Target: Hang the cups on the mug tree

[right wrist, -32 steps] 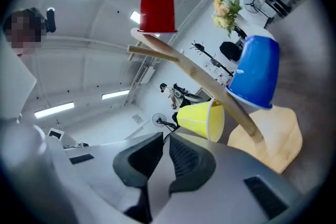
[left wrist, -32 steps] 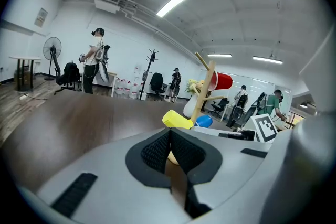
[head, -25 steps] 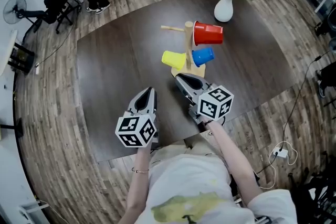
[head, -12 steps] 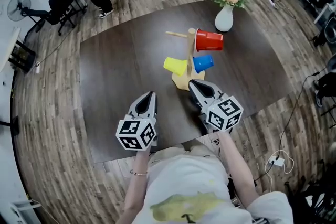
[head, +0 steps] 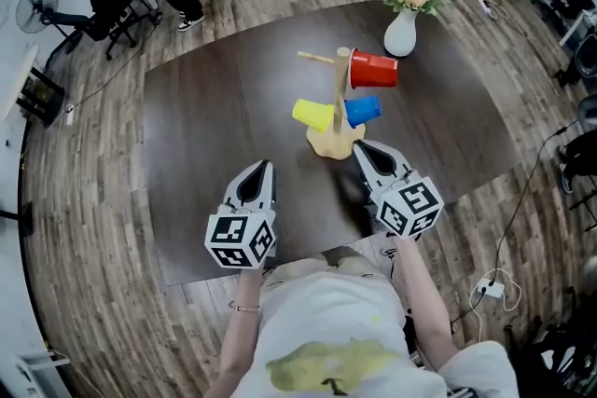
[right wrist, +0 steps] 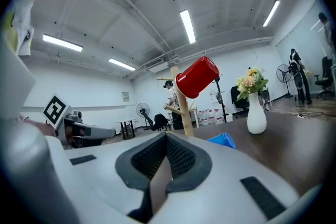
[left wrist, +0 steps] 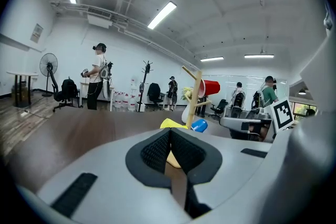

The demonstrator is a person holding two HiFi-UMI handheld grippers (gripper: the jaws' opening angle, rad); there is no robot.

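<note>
Right gripper [head: 360, 147] had its jaws pressed together with nothing between them, its tip just beside the wooden base of the mug tree [head: 341, 93]. Left gripper [head: 262, 166], off to its left, was likewise closed and empty. All three cups hung on the tree: the red cup [head: 374, 70] highest, the yellow cup [head: 312, 114] and blue cup [head: 362, 111] lower, on opposite sides. Behind them a white vase [head: 400, 34] of flowers stood on the dark table [head: 215, 107].
</note>
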